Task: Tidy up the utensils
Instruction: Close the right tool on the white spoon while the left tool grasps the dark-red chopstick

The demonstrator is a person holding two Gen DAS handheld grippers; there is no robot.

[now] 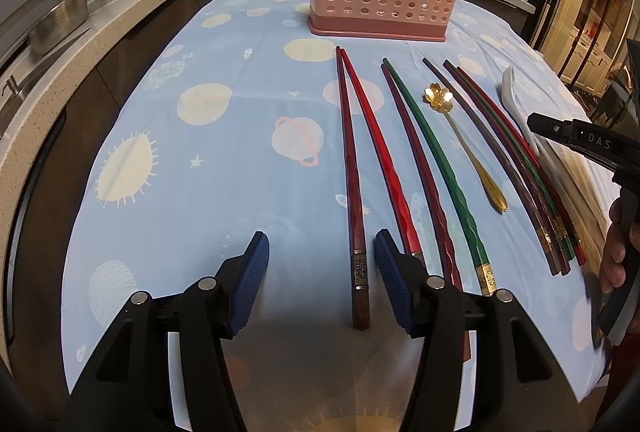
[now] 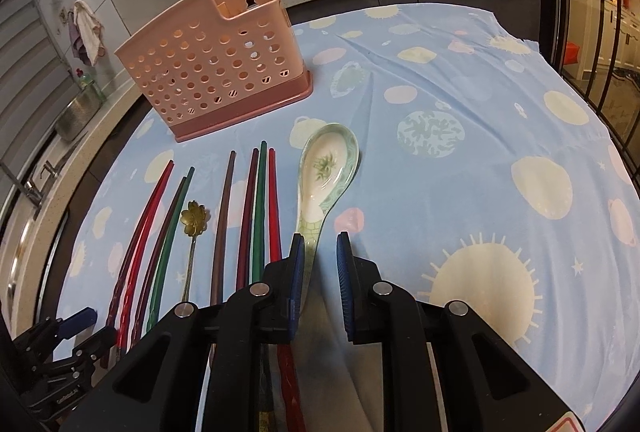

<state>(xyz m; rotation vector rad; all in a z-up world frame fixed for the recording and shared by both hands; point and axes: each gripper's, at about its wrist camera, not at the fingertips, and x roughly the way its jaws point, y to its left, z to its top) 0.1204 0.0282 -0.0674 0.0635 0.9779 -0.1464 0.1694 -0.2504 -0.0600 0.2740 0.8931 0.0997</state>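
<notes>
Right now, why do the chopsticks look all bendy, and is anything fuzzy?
Left wrist view: the fisheye lens curves the chopsticks; the hand at the right edge is blurred. Right wrist view: the tablecloth bulges; glare glints on the ceramic spoon.

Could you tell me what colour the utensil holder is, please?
Pink holder with a darker base, clearest in the right wrist view.

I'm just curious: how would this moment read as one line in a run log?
left gripper: open, over dark red chopstick | right gripper: around ceramic spoon handle, grip unclear | pink holder: no utensils seen inside
</notes>
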